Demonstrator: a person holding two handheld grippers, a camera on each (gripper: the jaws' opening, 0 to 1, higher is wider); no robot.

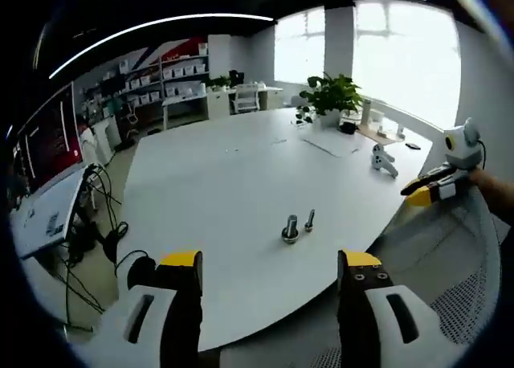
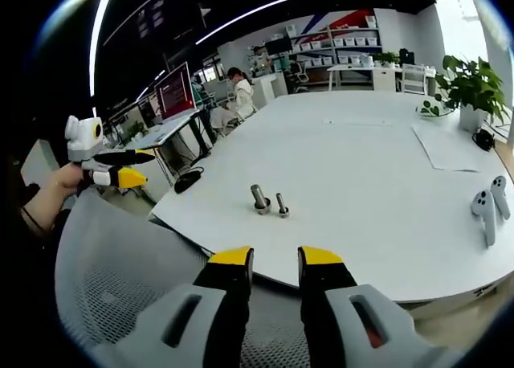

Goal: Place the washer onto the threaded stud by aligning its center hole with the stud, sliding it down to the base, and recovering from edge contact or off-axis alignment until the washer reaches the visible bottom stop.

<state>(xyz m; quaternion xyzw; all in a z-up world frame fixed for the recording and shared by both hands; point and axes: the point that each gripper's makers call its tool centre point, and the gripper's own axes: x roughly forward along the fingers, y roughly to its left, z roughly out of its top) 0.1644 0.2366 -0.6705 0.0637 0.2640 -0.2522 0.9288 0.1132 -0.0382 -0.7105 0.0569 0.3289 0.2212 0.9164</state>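
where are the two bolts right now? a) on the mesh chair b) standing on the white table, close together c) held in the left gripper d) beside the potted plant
b: the two bolts stand side by side on the white table, clear of both the left gripper and the right gripper, which are back over the mesh chair.

We held the left gripper (image 1: pixel 271 276) short of the surface (image 1: pixel 233 183) edge, its yellow-tipped jaws spread wide with nothing between them. We held the right gripper (image 2: pixel 275 262) off that same edge, jaws set nearer each other, a narrow gap between, gripping nothing. A hand (image 2: pixel 63 177) grasped the left gripper's handle.
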